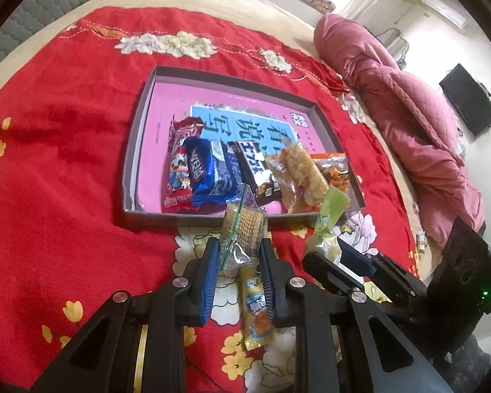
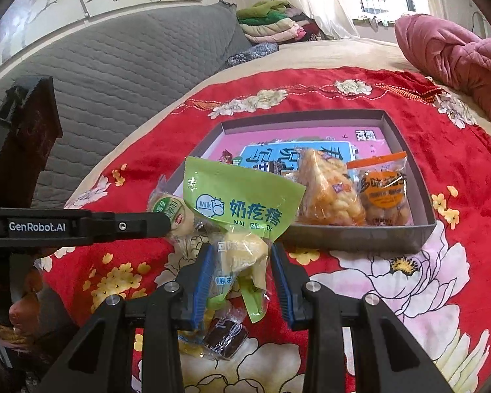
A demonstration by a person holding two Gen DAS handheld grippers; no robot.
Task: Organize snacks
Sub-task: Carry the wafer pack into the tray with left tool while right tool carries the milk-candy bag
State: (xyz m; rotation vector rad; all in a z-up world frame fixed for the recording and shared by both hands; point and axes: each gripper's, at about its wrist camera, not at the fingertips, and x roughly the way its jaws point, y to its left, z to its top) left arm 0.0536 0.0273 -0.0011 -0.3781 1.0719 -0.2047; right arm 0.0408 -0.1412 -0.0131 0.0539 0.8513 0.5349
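So here's where I'm at: my left gripper [image 1: 240, 255] has its blue fingers [image 1: 211, 262] clamped on a clear cracker packet [image 1: 244, 232], held up off the bed, the packet sticking out past the fingertips and tilted a bit. Right behind the fingers, lying on the red flowered blanket [image 1: 65, 131], there's a yellow snack pack [image 1: 257, 314] that isn't in anyone's grip.

My right gripper [image 2: 239, 262] is pinching a green milk candy bag [image 2: 242, 203] by its lower clear part, fingers [image 2: 203, 271] pressed in on both sides, and the green top fans out above the fingertips. Below those fingers, down on the blanket, sits a dark wrapped piece [image 2: 226, 334] and some yellow wrapper, loose.

Straight ahead of both sets of fingers is the shallow grey box [image 1: 140, 124] with the pink book cover lining its bottom. Its near end is already packed in a row: a red pack [image 1: 178, 177], a blue cookie pack [image 1: 212, 173], a dark bar [image 1: 255, 170], a clear bag of puffed sticks [image 1: 302, 177] and an orange bag [image 1: 335, 170]. The far half of the box is bare pink. In the right view, the left gripper shows off to the left of my fingers, its packet just short of the box's near edge.
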